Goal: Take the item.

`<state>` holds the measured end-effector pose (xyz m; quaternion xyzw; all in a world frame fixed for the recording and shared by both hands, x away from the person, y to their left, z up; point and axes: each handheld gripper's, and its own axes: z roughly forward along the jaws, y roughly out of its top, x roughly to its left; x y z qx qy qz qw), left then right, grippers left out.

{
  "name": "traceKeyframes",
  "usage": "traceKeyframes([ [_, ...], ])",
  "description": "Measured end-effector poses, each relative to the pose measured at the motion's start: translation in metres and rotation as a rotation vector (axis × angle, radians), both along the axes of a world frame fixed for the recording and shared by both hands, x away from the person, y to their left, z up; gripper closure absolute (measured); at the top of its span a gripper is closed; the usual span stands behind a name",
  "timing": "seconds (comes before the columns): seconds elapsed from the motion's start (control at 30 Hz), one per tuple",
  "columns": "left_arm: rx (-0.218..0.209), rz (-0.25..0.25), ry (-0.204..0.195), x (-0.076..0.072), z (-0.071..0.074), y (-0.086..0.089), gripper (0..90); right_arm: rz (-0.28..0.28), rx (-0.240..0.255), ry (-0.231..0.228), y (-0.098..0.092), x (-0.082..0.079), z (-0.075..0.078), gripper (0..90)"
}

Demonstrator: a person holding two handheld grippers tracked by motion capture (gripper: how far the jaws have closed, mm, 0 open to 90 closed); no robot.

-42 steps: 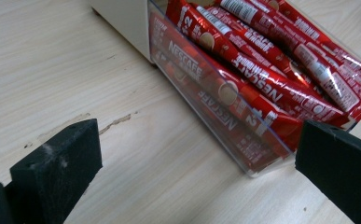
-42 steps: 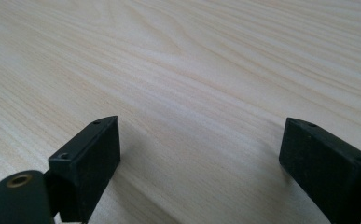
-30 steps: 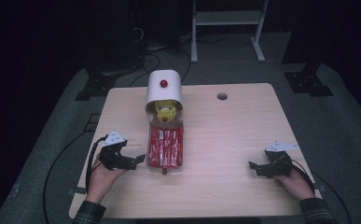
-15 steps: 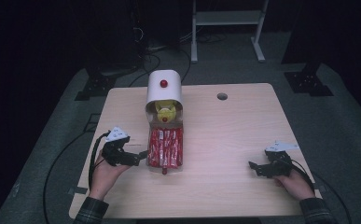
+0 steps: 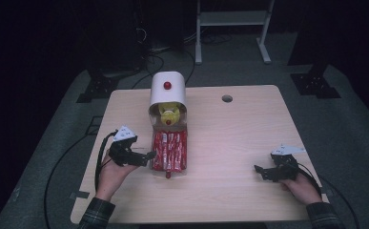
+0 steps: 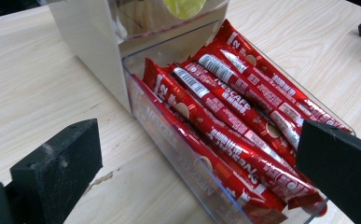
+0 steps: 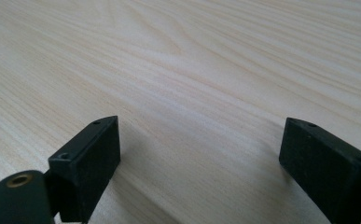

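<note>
High view: one white round-topped dispenser [image 5: 167, 89] with a red knob stands at the upper centre of the pale wooden table [image 5: 239, 138]; its clear plastic tray [image 5: 169, 151] holds about six red coffee sachets [image 6: 225, 116]. Two black grippers show: the left gripper [image 5: 146, 156], jaws wide apart and empty, touching the tray's side, and the right gripper [image 5: 260, 171], open and empty, lower right. Grey carpet and dark room surround.

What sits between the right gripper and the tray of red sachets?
Nothing but bare table. In the high view, plain wood runs from the right gripper to the clear tray of red sachets; the right gripper view shows wood grain ahead.
</note>
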<state>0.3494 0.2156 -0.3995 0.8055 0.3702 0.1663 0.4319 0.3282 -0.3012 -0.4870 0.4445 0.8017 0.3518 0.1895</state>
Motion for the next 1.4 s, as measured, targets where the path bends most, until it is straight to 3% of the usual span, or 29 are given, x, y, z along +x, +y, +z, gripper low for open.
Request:
traceKeyframes([
  [1.4, -0.02, -0.055, 0.002, 0.013, 0.004, -0.038, 4.5, 0.0, 0.0, 0.0, 0.0, 0.0, 0.0, 11.3],
])
